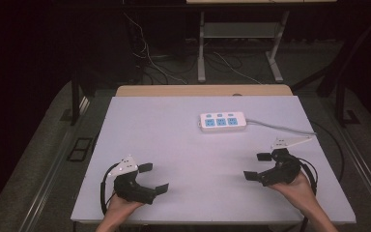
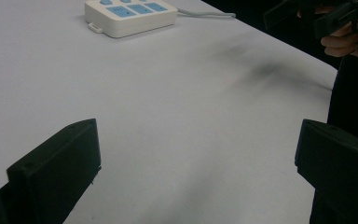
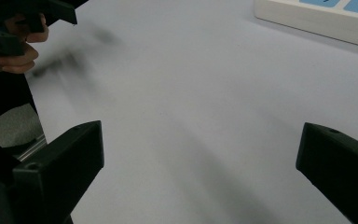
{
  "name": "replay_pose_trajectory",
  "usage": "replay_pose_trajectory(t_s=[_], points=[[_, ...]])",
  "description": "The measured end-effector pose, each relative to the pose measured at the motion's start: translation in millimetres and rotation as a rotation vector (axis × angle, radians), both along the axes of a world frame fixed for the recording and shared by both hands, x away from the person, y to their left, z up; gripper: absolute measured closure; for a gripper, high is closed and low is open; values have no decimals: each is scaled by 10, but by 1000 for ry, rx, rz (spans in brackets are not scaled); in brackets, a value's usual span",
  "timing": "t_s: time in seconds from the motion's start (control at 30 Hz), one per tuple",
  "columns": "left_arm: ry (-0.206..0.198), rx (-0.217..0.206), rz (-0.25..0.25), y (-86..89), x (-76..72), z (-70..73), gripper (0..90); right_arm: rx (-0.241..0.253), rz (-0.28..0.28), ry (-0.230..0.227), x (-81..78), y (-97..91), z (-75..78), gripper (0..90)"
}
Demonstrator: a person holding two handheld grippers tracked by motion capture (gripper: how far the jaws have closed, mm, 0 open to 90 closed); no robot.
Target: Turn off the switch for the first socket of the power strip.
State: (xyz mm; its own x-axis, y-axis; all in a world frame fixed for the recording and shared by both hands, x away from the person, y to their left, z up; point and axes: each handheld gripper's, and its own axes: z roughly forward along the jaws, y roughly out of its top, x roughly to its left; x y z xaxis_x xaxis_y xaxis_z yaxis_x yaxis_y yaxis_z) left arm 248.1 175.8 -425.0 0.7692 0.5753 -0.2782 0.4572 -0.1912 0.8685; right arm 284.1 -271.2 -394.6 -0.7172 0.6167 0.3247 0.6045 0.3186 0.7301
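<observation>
My left gripper (image 1: pixel 153 178) and right gripper (image 1: pixel 257 166) are matte black, each topped by a pale grey three-cornered plate and trailing a black cable. Their jaws are blocky black slabs with a small screw hole near the tip. My forearms are bare, no sleeves.

No readable text; power strip (image 1: pixel 222 122) markings too small.
</observation>
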Motion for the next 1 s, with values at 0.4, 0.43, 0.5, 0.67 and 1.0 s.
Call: replay_pose_trajectory(t_s=[0.4, 0.43, 0.5, 0.67, 1.0], points=[[-2, 0, 2, 5, 1, 0, 0, -31, 26, -15, 173, 89, 164, 5], [-2, 0, 2, 6, 0, 0, 0, -33, 27, -14, 186, 94, 179, 5], [-2, 1, 1, 5, 0, 0, 0, -37, 30, -18, 217, 108, 200, 5], [-3, 1, 0, 6, -1, 1, 0, -63, 43, -19, 299, 155, 246, 5], [-3, 1, 1, 11, 2, 0, 0, -97, 79, -36, 453, 255, 349, 5]])
